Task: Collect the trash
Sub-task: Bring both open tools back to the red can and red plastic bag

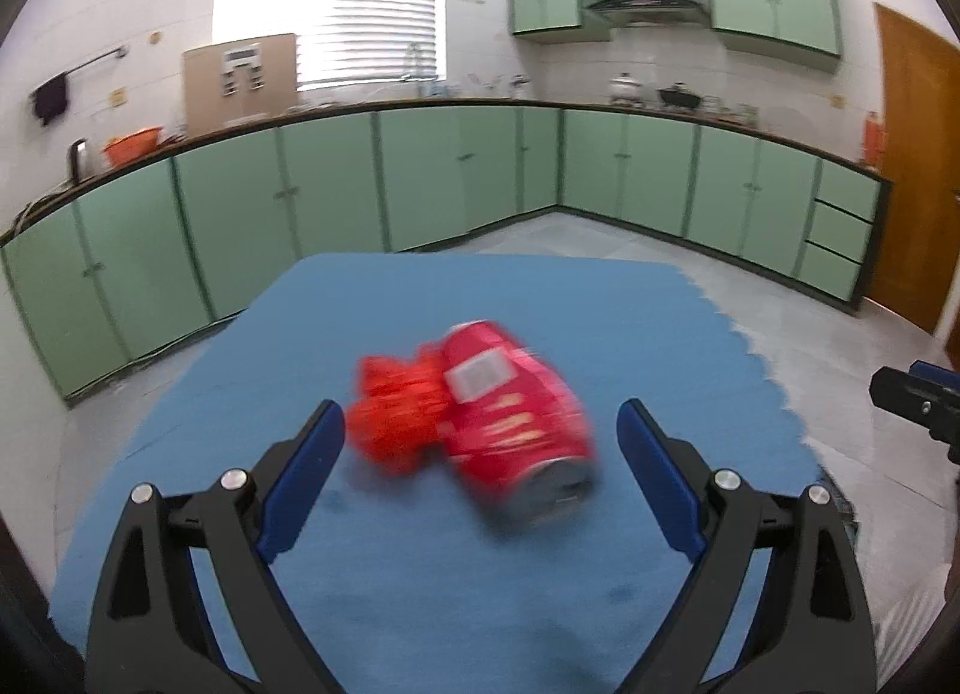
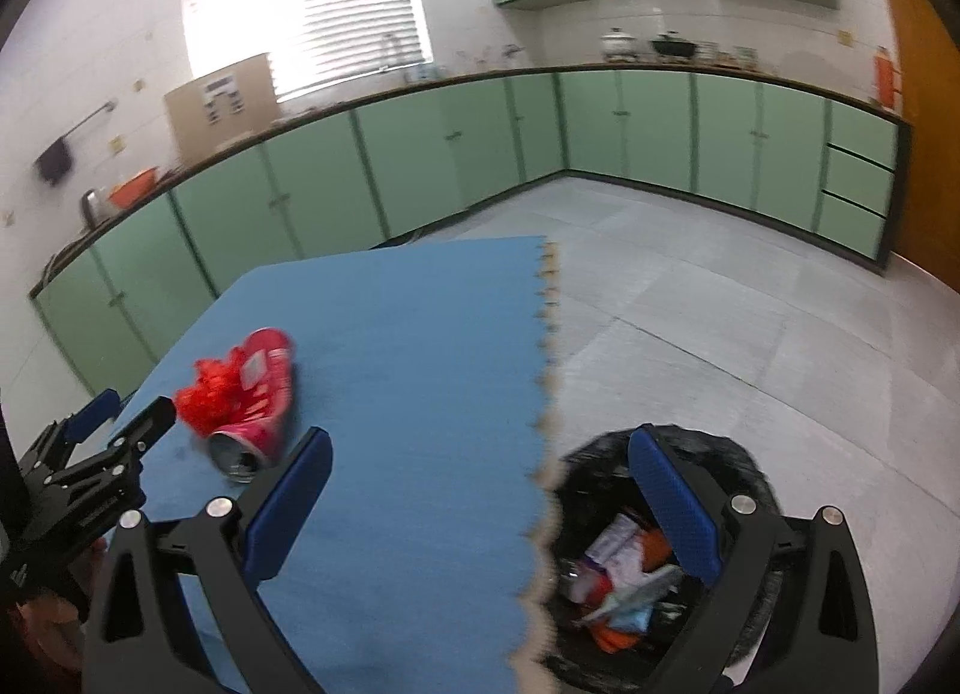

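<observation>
My left gripper (image 1: pixel 480 448) has its blue-padded jaws spread wide with nothing between the pads, lined up on the crushed red aluminium can (image 1: pixel 516 424) that lies on its side on the blue foam mat (image 1: pixel 420 604), a crumpled red-orange wrapper (image 1: pixel 393 424) touching it on one side (both blurred). I judge that spread is meant to straddle the can. My right gripper (image 2: pixel 480 502) is likewise wide apart and empty, hanging over the mat's edge above the black-lined round bin (image 2: pixel 750 466), which already holds wrappers, probably because that is where trash gets dropped.
</observation>
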Available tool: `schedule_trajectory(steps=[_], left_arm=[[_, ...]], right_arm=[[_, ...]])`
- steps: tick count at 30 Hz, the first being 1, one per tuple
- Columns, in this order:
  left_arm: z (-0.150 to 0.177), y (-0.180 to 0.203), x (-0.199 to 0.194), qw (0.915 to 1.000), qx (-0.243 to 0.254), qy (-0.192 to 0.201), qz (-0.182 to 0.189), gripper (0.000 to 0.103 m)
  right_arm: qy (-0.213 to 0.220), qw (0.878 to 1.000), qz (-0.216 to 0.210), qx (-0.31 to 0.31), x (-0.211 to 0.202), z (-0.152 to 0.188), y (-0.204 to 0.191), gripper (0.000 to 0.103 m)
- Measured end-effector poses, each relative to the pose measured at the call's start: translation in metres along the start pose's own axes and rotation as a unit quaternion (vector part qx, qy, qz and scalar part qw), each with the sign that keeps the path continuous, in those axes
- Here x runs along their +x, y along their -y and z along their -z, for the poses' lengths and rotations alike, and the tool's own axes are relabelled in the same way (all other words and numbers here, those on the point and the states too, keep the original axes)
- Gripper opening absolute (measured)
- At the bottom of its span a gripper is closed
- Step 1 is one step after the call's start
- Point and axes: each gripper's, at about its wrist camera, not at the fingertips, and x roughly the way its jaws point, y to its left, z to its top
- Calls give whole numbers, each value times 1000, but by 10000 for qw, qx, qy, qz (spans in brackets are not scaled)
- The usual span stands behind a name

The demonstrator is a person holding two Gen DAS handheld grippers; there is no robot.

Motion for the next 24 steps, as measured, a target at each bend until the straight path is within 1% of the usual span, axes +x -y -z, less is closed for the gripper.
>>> schedule_trajectory(steps=[4,6,9,14,16,20,24], left_arm=[[1,-37,4,9993,-162,-61,-342,89],[2,-51,6,9987,-250,-97,-431,89],[6,-68,9,9977,-332,-168,-572,89],[11,-86,13,9970,-373,-248,-633,89],[12,-90,13,9970,-344,-241,-647,89],[11,-99,16,9969,-355,-231,-656,89],[12,-103,16,9968,-431,-224,-634,89]], right_arm=[[-120,9989,-353,-291,22,1,-40,97],[-175,9977,-515,-396,31,3,-56,97],[-278,9958,-645,-579,45,4,-83,97],[-472,9927,-818,-747,65,8,-115,97],[-548,9917,-878,-759,71,9,-123,97],[-834,9889,-1007,-704,92,10,-135,97],[-1006,9878,-1007,-637,108,12,-143,97]])
